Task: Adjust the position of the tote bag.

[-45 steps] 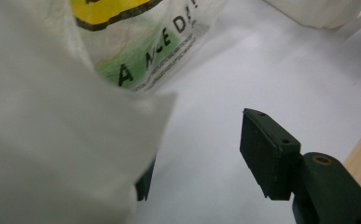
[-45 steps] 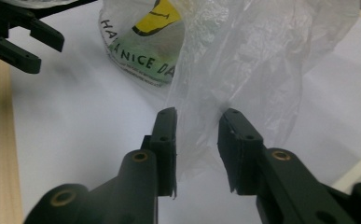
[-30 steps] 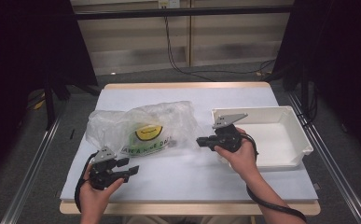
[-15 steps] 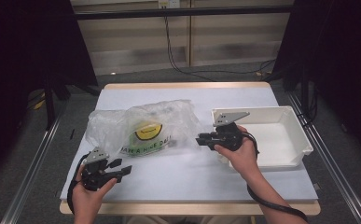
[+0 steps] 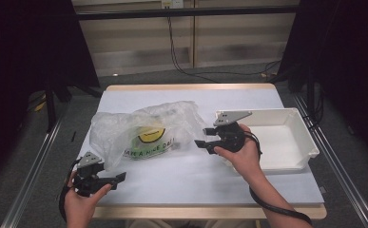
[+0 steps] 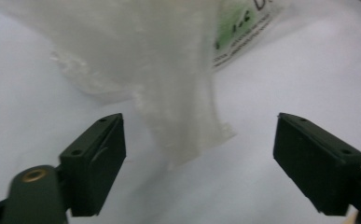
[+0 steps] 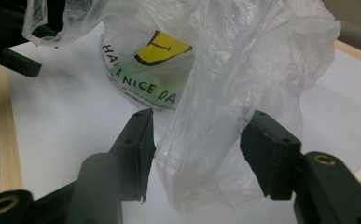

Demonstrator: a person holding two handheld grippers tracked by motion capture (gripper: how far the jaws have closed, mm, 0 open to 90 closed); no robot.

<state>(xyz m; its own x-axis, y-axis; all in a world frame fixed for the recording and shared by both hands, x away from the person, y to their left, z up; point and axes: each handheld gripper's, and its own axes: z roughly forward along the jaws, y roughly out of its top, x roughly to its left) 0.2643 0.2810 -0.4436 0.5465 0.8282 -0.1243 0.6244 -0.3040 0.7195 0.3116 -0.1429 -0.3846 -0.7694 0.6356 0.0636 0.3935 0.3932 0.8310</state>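
Since a second ago the left gripper [image 5: 120, 176] has drawn back toward the table's near edge, off the crumpled translucent plastic bag [image 5: 143, 130] it was beside; the right gripper [image 5: 201, 144] has hardly shifted. Now the left one's jaws stand wide apart and empty, a loose tail of the bag [image 6: 187, 112] lying on the white tabletop [image 5: 196, 175] just ahead of them. The right one's jaws are spread too, with a fold of the bag [image 7: 215, 140] hanging between them, unclamped. Beyond that fold a yellow smiley print and the words "HAVE A NICE DA" [image 7: 138, 88] read through the plastic. Behind the right gripper sits a white rectangular plastic tray [image 5: 310, 142].
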